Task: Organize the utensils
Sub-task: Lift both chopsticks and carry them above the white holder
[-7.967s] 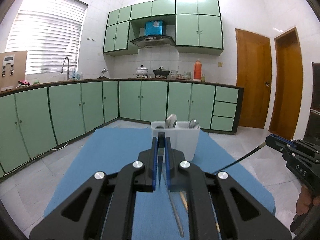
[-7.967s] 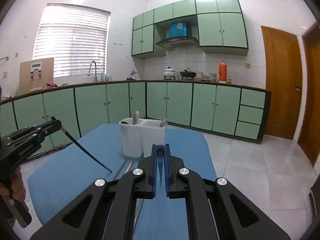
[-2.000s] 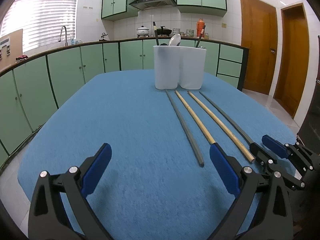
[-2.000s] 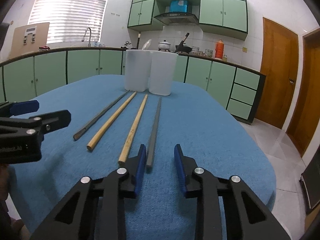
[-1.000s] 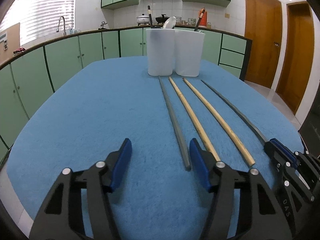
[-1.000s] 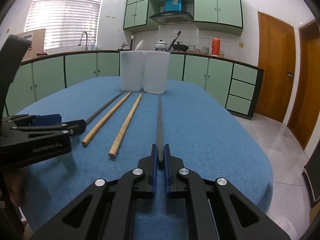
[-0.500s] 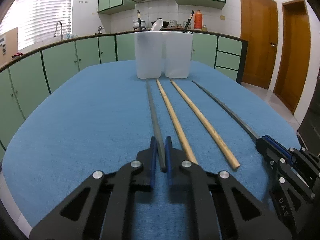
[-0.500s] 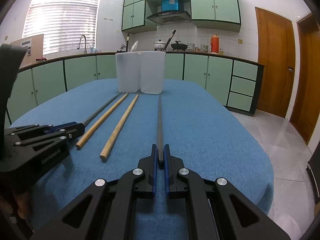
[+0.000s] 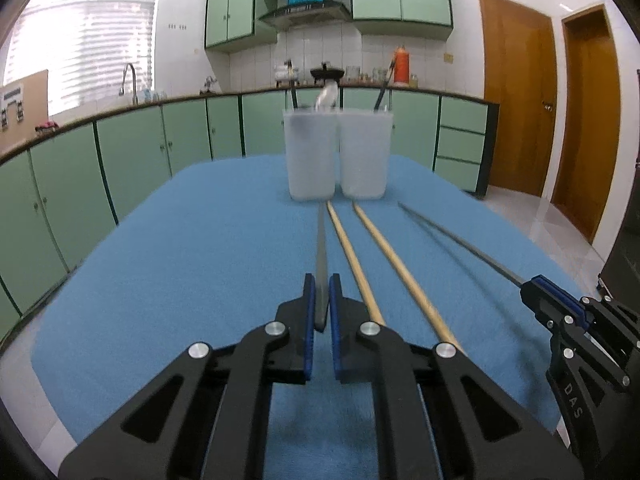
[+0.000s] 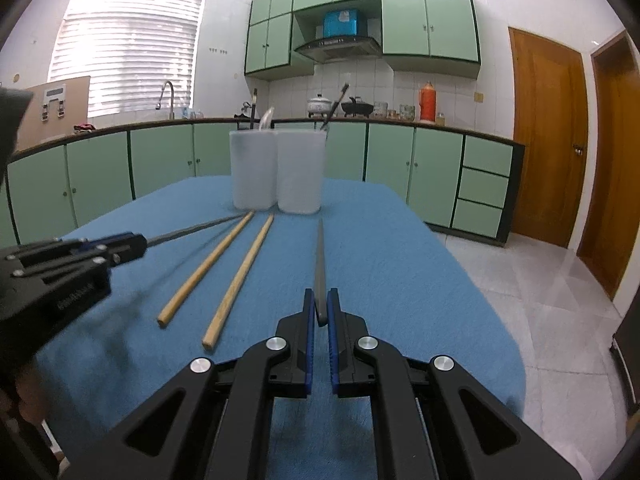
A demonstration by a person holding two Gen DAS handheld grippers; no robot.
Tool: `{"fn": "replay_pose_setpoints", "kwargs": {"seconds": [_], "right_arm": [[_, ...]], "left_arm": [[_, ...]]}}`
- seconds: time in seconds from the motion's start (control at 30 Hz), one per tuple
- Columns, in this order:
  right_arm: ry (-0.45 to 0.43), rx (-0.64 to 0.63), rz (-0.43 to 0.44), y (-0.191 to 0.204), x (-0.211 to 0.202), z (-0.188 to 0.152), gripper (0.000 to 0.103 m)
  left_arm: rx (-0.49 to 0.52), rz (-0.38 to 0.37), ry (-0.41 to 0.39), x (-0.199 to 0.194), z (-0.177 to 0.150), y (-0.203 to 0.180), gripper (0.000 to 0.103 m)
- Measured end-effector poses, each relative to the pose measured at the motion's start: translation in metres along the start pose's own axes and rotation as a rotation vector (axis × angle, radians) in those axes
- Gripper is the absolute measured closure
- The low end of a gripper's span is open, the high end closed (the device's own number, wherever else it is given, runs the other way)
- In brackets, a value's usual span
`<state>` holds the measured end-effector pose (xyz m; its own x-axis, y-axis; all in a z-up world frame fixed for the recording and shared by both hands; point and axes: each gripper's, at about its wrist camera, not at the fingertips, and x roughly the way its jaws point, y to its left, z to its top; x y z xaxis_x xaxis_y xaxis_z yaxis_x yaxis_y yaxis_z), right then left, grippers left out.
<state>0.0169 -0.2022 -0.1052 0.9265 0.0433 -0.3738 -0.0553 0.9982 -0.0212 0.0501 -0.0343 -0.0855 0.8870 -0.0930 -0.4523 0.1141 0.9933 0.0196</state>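
The left gripper is clamped on the near end of a grey chopstick, and the right gripper is clamped the same way on the second grey chopstick. Both sticks point away toward the far edge of the table, which is covered in blue cloth.

Between the two held sticks lie two wooden chopsticks flat on the cloth, side by side and apart, their far tips close to the holder. That makes four chopsticks in all, two grey and two wooden.

Near the far edge stands a white utensil holder with two compartments that touch. From the left compartment rise a dark handle and a spoon; from the right compartment leans another dark handle.

Beyond the table run green cabinets and, at the right, two wooden doors.
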Motion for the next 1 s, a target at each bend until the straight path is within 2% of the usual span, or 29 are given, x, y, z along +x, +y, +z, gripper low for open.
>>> {"fn": "replay_pose_setpoints", "kwargs": {"seconds": [0.23,0.47,0.6,0.73,1.0], "right_arm": [[-0.063,-0.034,0.013,-0.003,-0.014,0.031,0.097],[-0.124,-0.046,0.058,-0.011,-0.022,0.082,0.097],[-0.117,-0.028,0.108,-0.016,-0.017,0.113,0.097],[-0.122,-0.038,0.121,-0.016,-0.015,0.138,0.097],[-0.102,0.000,0.185,-0.021,-0.002,0.179,0.097]], "left_arm": [[0.014,-0.015,-0.095,-0.022,0.033,0.008,0.097],[0.011,-0.057,-0.181,-0.037,0.072,0.013,0.097],[0.008,-0.083,-0.200,-0.036,0.096,0.018,0.097],[-0.005,-0.106,-0.200,-0.031,0.119,0.023,0.097],[-0.020,-0.125,-0.217,-0.027,0.146,0.028,0.097]]}}
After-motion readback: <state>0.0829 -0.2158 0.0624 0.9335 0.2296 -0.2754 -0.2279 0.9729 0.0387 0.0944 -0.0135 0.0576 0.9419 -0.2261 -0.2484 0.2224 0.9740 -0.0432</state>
